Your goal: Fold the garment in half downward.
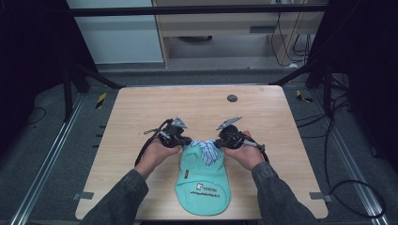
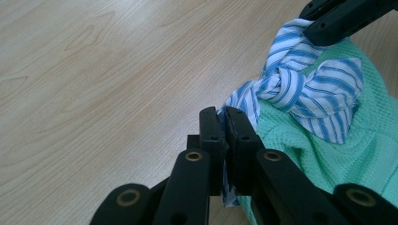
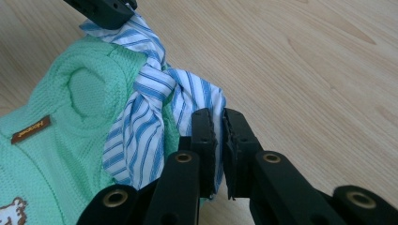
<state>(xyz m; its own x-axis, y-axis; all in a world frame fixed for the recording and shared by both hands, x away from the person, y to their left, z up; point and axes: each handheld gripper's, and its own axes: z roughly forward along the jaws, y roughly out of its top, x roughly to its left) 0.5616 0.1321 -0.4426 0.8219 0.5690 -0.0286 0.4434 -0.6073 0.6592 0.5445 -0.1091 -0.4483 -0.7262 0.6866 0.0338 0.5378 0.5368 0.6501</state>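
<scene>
High view first: a mint-green knitted garment (image 1: pixel 203 180) lies flat at the near edge of the wooden table (image 1: pixel 141 112), between the person's forearms, and both tools are working at its far end. The left gripper (image 1: pixel 187 141) and the right gripper (image 1: pixel 218 143) are each clamped tight on one side of the blue-and-white striped collar (image 1: pixel 206 151), pulling from opposite sides. By my reading that's to keep the fabric taut and square while the piece is lifted or straightened. In the left gripper view the black jaws pinch the stripe's end just beside a knot (image 2: pixel 281 89) tied in the middle, and in the right gripper view the jaws nip the other tail. Now labels: there's a small brown tag (image 3: pixel 30 130) with writing too fine to read, and white print (image 1: pixel 205 189) on the back, likewise illegible.
</scene>
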